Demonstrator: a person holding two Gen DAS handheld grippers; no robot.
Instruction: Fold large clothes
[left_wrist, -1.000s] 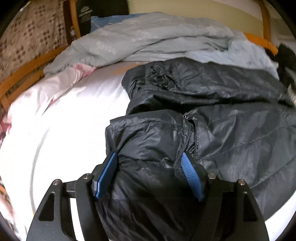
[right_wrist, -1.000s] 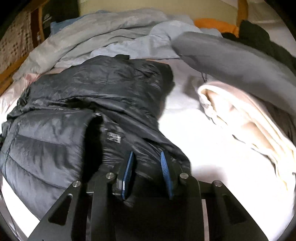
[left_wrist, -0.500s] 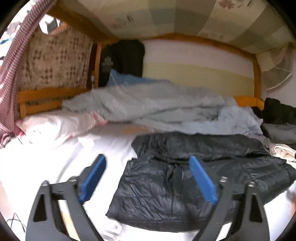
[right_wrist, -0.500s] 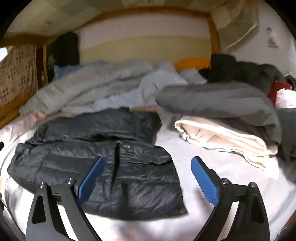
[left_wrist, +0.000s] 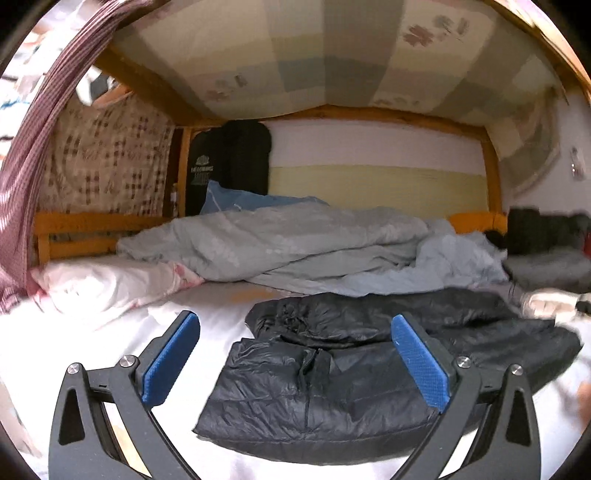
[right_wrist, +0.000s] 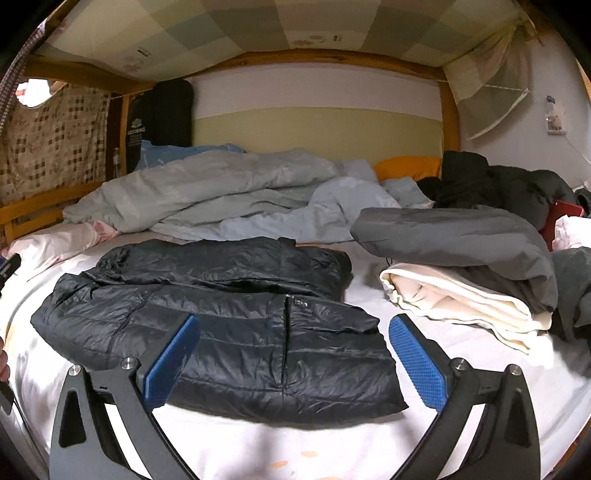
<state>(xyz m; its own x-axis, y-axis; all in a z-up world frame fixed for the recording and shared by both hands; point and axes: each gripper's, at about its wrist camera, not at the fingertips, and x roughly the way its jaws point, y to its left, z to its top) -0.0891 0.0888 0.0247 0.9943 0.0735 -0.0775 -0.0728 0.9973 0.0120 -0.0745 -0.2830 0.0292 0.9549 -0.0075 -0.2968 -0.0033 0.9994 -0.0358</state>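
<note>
A black puffer jacket (right_wrist: 229, 317) lies folded on the white bed sheet (right_wrist: 461, 387), zipper facing me; it also shows in the left wrist view (left_wrist: 332, 380). My left gripper (left_wrist: 295, 363) is open and empty, raised back from the jacket's near left edge. My right gripper (right_wrist: 293, 360) is open and empty, held back above the jacket's near edge. Neither gripper touches the jacket.
A rumpled grey-blue duvet (right_wrist: 221, 192) lies behind the jacket. A pile of folded clothes, grey on cream (right_wrist: 465, 266), sits right of it, with dark garments (right_wrist: 498, 184) behind. A pink pillow (left_wrist: 107, 284) lies at the left. Wooden bed rails (left_wrist: 85, 232) bound the bed.
Both grippers were down on the jacket, the right one nearly shut on its fabric; they opened, let go and pulled back and up. The jacket now lies folded on the sheet.
</note>
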